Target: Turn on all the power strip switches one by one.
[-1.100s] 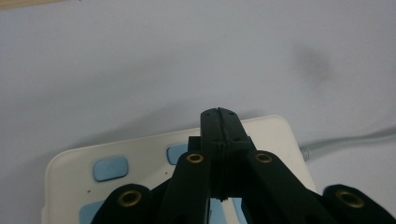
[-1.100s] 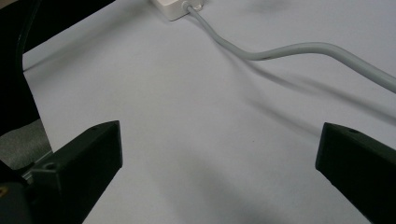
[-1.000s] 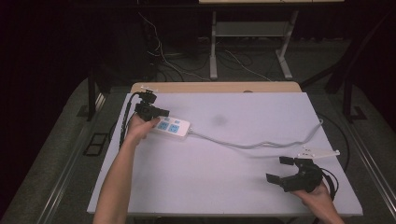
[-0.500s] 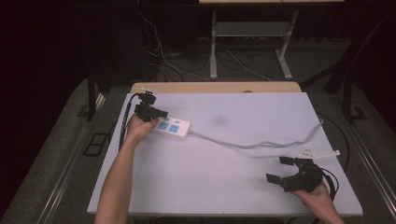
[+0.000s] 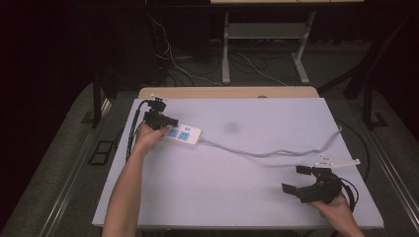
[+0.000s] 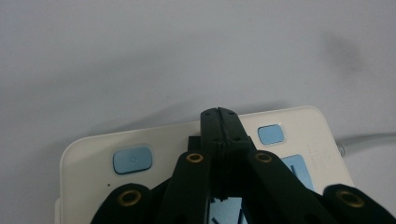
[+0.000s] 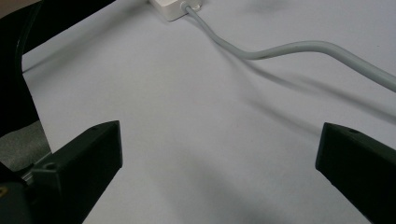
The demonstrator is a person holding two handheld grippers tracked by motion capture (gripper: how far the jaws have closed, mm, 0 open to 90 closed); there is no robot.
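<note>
A white power strip (image 5: 184,135) with blue buttons lies at the table's left. My left gripper (image 5: 169,123) is over its left end. In the left gripper view the jaws are pressed together with nothing between them, and the left gripper (image 6: 218,113) has its tip above the power strip (image 6: 299,126), between two blue buttons (image 6: 133,159). I cannot tell if it touches. A grey cable (image 5: 269,153) runs from the strip to the table's right edge. My right gripper (image 5: 295,178) stands open at the near right corner, holding nothing. The right gripper (image 7: 219,149) looks toward the cable (image 7: 289,49).
The white tabletop (image 5: 237,197) lies on a wooden board (image 5: 227,92) that shows along the far edge. A faint dark smudge (image 5: 230,128) marks the middle of the top. Desk legs (image 5: 226,54) and loose cords stand on the dark floor beyond.
</note>
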